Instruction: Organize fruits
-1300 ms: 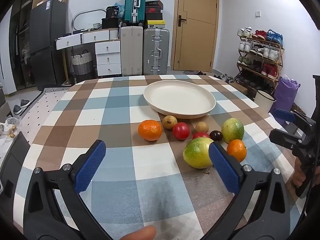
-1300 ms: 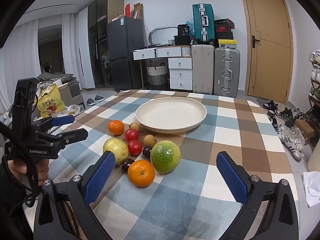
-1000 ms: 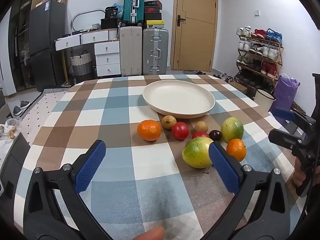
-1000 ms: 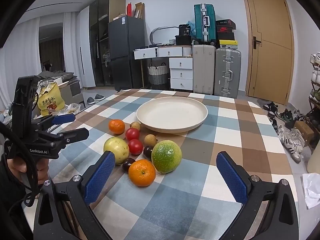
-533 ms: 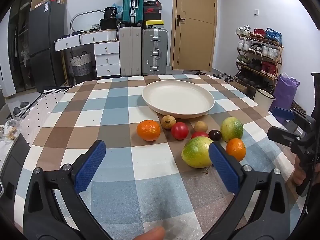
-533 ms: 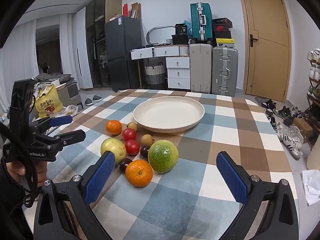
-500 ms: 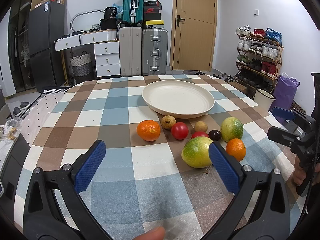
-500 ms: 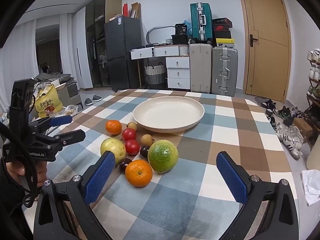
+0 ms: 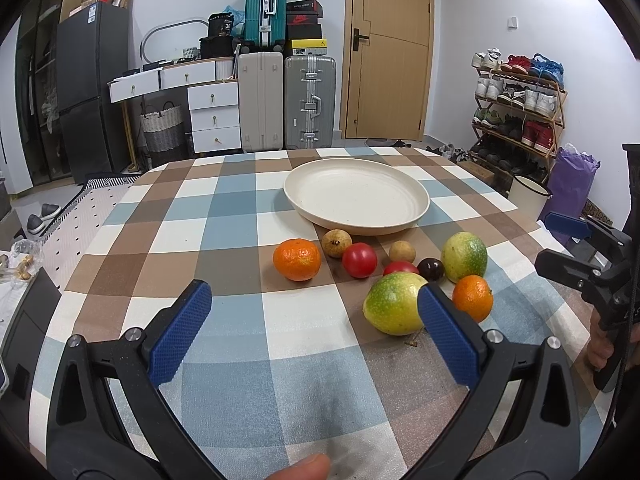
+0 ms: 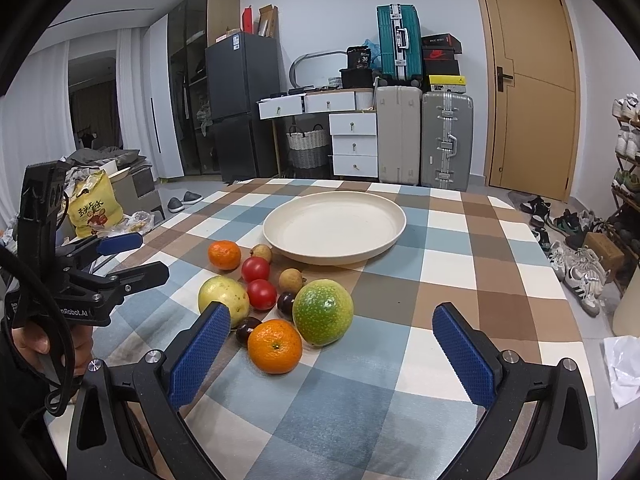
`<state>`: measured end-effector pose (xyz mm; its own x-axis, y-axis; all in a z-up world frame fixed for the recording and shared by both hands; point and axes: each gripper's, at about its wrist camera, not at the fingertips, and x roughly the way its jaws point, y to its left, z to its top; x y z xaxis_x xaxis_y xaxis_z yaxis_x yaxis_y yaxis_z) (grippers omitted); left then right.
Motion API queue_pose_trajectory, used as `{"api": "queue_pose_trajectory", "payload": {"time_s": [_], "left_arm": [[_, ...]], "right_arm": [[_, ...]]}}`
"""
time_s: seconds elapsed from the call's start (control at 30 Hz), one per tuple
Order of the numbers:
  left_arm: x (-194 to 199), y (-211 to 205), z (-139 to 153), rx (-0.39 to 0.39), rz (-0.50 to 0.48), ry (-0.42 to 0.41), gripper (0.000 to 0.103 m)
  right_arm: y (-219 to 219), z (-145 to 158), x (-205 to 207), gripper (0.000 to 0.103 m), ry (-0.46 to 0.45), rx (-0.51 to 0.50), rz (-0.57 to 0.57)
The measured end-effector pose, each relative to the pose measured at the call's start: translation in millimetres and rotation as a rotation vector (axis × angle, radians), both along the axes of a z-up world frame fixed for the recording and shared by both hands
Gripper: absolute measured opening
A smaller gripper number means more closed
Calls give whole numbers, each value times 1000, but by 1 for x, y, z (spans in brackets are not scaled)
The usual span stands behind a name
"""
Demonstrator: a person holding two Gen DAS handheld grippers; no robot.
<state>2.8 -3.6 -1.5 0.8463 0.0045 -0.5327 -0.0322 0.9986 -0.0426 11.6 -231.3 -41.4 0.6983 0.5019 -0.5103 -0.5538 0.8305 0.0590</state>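
checked cloth (image 9: 224, 320) in blue, brown and white over the table, woven and matte, under both grippers.

left gripper (image 9: 314, 328) spread wide, nothing between its ribbed blue pads (image 9: 180, 336), hovering over bare cloth; right pad edge overlapping the yellow-green fruit (image 9: 392, 308). right gripper (image 10: 332, 354) likewise spread wide and empty, its left pad (image 10: 200, 356) just before the pale yellow fruit (image 10: 223, 294).

barely changed from half a second ago: both grippers held in almost the same pose, fruit cluster unmoved.

"robot.ai" partly readable on the left gripper's body in the right wrist view; "36" on a dark bag above the drawers; chinese characters on a yellow bag, not legible.

outward: dimpled mandarin (image 10: 275, 346) nearest the right gripper, touching a mottled round green fruit (image 10: 323, 312); dark plum (image 10: 287, 303), two glossy red tomatoes (image 10: 262, 294), two small tan longans (image 10: 292, 280), second mandarin (image 10: 224, 255) beside the cluster. all fruit on the cloth, just before the round cream plate (image 10: 280, 236), speckled, shallow-rimmed, holding nothing.
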Motion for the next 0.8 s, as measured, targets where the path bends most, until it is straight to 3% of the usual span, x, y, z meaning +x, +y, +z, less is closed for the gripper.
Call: {"api": "queue_pose_trajectory", "payload": {"time_s": [0.8], "left_arm": [[-1, 2, -2, 4, -12, 6, 103]], "right_arm": [[-1, -4, 8, 103, 36, -17, -14]]}}
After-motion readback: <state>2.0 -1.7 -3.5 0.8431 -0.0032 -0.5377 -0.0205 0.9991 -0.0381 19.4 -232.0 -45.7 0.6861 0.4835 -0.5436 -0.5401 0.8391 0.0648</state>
